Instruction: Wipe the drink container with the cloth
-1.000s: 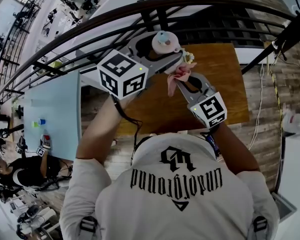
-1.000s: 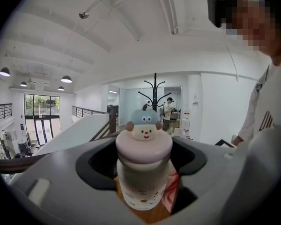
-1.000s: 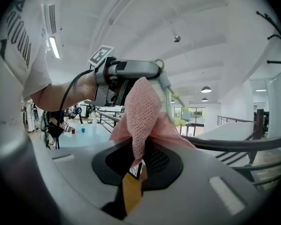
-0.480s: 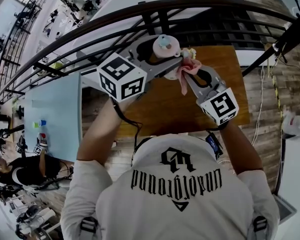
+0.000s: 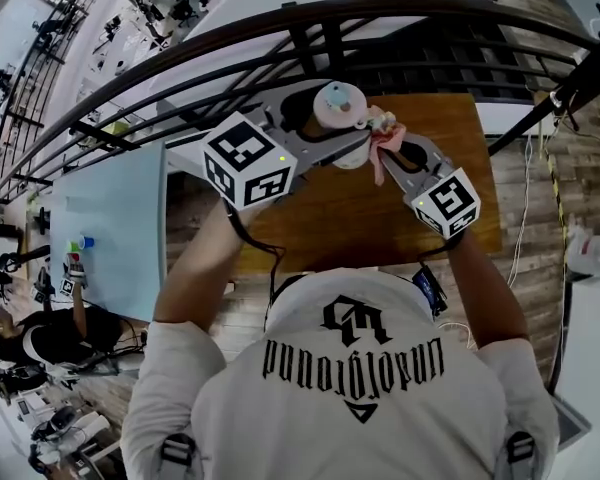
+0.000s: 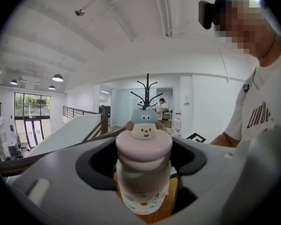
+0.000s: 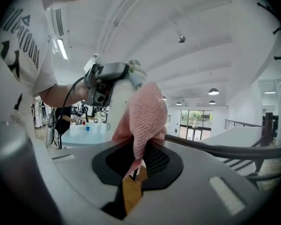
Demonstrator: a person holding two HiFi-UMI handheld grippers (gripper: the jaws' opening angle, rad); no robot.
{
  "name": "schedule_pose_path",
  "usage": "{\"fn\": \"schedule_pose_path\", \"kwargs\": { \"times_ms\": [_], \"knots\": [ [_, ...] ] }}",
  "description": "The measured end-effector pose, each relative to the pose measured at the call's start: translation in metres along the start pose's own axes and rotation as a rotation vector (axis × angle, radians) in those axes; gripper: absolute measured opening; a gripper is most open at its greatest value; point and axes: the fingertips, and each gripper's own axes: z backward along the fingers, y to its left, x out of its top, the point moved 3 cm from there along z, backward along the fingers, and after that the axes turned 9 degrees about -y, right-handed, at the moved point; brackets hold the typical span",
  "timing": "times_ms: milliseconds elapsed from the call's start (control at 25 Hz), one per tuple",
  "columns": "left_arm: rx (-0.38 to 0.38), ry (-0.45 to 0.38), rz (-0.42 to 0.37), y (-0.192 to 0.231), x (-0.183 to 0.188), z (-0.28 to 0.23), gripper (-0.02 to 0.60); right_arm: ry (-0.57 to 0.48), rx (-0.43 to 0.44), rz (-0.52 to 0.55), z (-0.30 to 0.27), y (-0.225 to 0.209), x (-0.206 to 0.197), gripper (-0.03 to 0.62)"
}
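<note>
1. I am looking at the drink container (image 6: 143, 172), a pale bottle with a pink lid and a small character figure on top. It is standing upright, long axis vertical, lifted above the far part of the wooden table (image 5: 330, 208).
2. The left gripper (image 5: 342, 133) is clamping the drink container by its body just under the lid, with its jaws spread wide around the bottle's girth.
3. The cloth (image 7: 143, 116), a pink knit piece, is hanging bunched from the right gripper (image 5: 388, 146), whose jaws are pinching together on it.
4. Seen from the head view, the cloth is sitting just to the right of the bottle. In the right gripper view it appears to be lying against the bottle's side, though I cannot confirm real pressure.
5. I am judging that the coming stroke turns on this. The bottle lies to the left of the right gripper, so the cloth has to press leftward and travel along the vertical axis.
6. The right gripper is the one nearer the cloth side. The left one is only steadying the bottle.
</note>
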Motion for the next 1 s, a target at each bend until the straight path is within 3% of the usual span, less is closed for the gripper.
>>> {"fn": "schedule_pose_path", "kwargs": {
  "times_ms": [360,760,1000],
  "knots": [
    [-0.098,-0.012,-0.025,-0.031,-0.006,0.011,0.383,-0.139,0.092,0.044,-0.006,-0.004,0.068,0.037],
    [-0.144,-0.013,-0.049,-0.031,-0.001,0.006,0.383,-0.096,0.164,-0.167,-0.007,-0.004,0.003,0.037],
    [-0.167,-0.027,-0.041,-0.035,0.002,0.011,0.383,-0.086,0.204,-0.180,-0.008,-0.003,0.001,0.037]
  ]
}}
